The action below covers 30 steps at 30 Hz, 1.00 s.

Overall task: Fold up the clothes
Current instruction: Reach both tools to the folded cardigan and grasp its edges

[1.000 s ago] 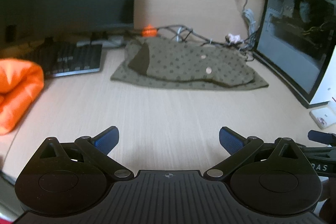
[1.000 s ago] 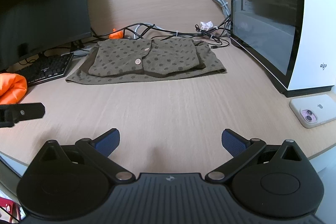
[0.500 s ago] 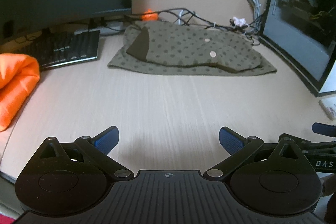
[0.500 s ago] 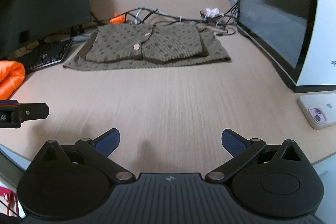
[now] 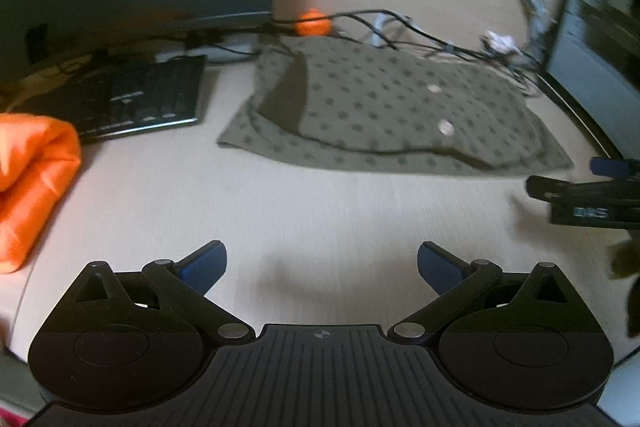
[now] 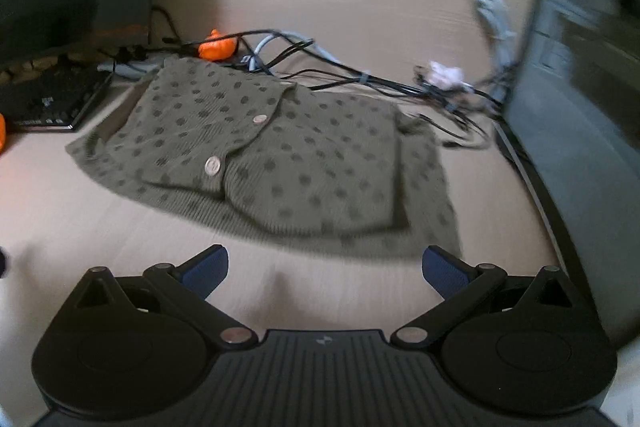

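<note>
Olive knit with dark dots, your cardigan lies partly folded on the desk before the cables. Both your left gripper and right gripper are spread wide, empty. Only your left view shows the orange cloth.

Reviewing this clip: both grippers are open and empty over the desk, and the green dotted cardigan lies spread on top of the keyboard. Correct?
Not quite. The green dotted cardigan lies on the bare desk, beside the keyboard, not on top of it; the left wrist view shows them side by side. The rest holds: the left gripper and right gripper are both open and empty.
</note>
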Tool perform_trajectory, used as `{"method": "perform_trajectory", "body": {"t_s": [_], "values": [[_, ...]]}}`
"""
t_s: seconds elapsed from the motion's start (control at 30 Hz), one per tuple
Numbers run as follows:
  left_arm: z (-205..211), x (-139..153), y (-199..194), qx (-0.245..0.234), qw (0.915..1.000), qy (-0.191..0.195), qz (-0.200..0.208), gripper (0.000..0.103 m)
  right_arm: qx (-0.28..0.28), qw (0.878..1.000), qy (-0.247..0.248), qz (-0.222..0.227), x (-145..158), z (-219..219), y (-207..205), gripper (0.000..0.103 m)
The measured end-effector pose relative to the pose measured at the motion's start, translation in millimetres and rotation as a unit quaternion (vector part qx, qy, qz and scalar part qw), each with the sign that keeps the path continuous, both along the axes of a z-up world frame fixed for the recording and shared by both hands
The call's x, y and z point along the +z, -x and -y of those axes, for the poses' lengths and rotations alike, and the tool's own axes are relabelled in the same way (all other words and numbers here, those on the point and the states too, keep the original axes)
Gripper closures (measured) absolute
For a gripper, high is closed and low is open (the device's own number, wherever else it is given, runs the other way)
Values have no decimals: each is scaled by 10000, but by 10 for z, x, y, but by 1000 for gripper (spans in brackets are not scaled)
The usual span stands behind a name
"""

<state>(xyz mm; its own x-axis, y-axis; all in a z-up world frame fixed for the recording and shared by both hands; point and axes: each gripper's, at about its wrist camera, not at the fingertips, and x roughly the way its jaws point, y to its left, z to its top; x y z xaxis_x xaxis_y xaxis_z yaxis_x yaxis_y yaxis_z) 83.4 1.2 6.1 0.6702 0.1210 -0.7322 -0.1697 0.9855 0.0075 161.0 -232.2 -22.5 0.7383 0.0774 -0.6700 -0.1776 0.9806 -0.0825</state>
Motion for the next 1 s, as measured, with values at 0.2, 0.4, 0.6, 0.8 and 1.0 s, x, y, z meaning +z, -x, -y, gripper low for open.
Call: {"method": "perform_trajectory", "body": {"t_s": [0.2, 0.4, 0.6, 0.8, 1.0], "values": [[10, 68, -202, 234, 9993, -268, -115, 0, 796, 9957, 472, -78, -204, -238, -467, 0], [14, 107, -366, 350, 9985, -396, -165, 0, 1109, 9888, 949, 326, -208, -350, -671, 0], [43, 49, -567, 169, 9986, -455, -212, 0, 581, 9954, 507, 577, -6, -156, -984, 0], [233, -141, -1024, -546, 9939, -901, -317, 0, 595, 9956, 360, 635, -24, -119, -1056, 0], [459, -381, -1616, -1190, 9748, -1878, -204, 0, 414, 9972, 34, 616, 98, 43, -1093, 0]]}}
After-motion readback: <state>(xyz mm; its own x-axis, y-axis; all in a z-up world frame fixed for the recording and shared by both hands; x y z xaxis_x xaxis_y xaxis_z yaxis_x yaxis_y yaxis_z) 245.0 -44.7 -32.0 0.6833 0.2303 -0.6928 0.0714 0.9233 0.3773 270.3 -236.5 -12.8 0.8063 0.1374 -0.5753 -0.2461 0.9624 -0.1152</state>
